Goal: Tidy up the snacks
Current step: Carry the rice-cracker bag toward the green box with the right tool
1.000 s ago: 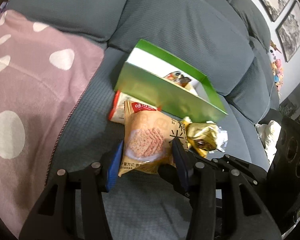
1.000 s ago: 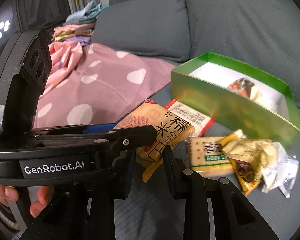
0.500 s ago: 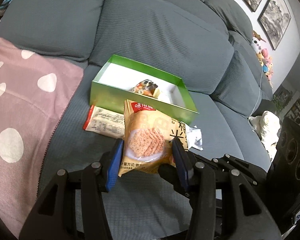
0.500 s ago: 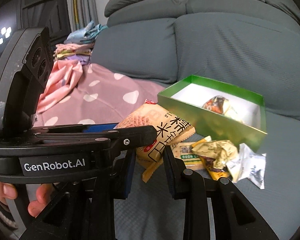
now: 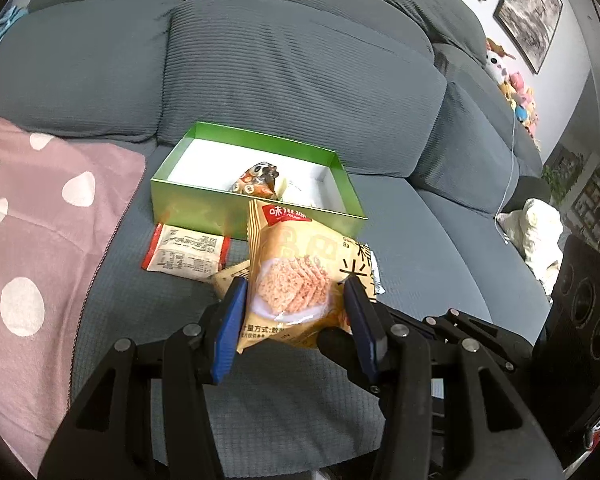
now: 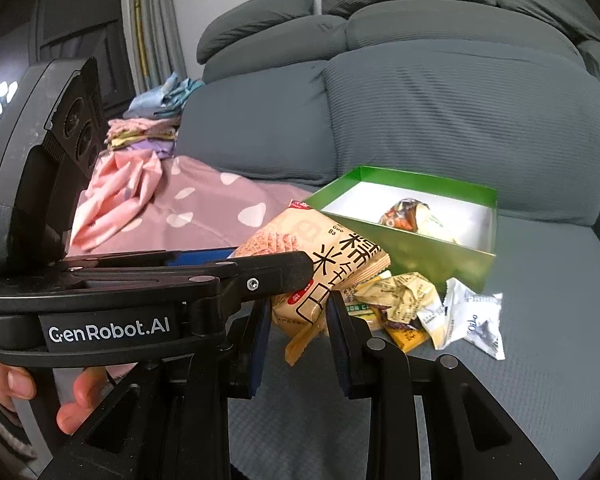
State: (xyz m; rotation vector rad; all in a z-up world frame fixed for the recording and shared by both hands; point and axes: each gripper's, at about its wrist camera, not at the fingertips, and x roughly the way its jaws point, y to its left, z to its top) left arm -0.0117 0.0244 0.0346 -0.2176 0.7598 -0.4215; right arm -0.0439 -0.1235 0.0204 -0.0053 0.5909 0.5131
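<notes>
An orange rice-cracker packet hangs above the sofa seat, in front of the green box. My left gripper is shut on its two sides. My right gripper is shut on the packet at its lower seam, and one of its fingers shows in the left wrist view. The left gripper crosses the right wrist view from the left. The box holds a wrapped snack. A red-edged white packet, a gold wrapper and a white wrapper lie on the seat.
A pink spotted blanket covers the seat to the left of the box. A pile of folded clothes sits on the sofa's far end. The grey backrest rises right behind the box. A person's hand grips the left tool.
Both grippers have risen and drawn back from the box, carrying the cracker packet with them. The box and the loose snacks now look smaller and farther away. Neither grip has changed.
</notes>
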